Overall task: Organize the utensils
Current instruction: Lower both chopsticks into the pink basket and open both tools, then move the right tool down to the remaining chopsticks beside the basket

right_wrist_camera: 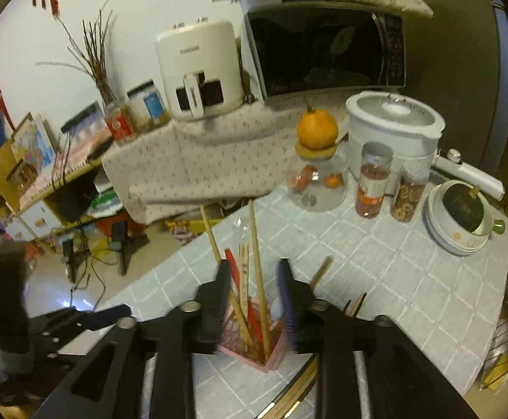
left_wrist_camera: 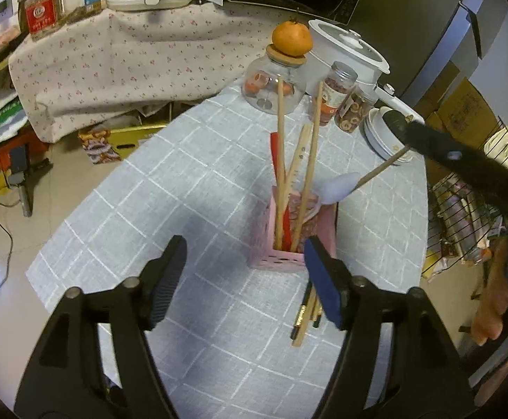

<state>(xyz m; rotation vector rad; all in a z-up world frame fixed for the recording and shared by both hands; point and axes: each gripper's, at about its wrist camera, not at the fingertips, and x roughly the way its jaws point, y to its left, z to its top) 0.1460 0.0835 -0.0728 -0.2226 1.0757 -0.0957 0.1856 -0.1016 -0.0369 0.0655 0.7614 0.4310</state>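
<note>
A pink utensil holder (left_wrist_camera: pixel 289 251) (right_wrist_camera: pixel 275 352) stands on the grey checked tablecloth (left_wrist_camera: pixel 184 192). Several wooden chopsticks (left_wrist_camera: pixel 310 160) and a red utensil stand in it. A white spoon with a wooden handle (left_wrist_camera: pixel 341 186) leans out over its rim. My left gripper (left_wrist_camera: pixel 245 262) is open just in front of the holder, with nothing between its fingers. My right gripper (right_wrist_camera: pixel 254 286) is open above the holder; upright chopsticks (right_wrist_camera: pixel 257 262) pass between its pads untouched. The spoon handle (right_wrist_camera: pixel 322 269) lies outside its right finger. Loose chopsticks (left_wrist_camera: pixel 304 314) (right_wrist_camera: pixel 355 303) lie on the cloth.
A glass jar topped by an orange (left_wrist_camera: pixel 291 40), two spice jars (left_wrist_camera: pixel 334 94), a white pot (left_wrist_camera: pixel 348 56) and stacked bowls (right_wrist_camera: pixel 460 237) holding a dark squash crowd the table's far end. A wire rack (left_wrist_camera: pixel 463 216) stands off the right edge. The table drops off on the left.
</note>
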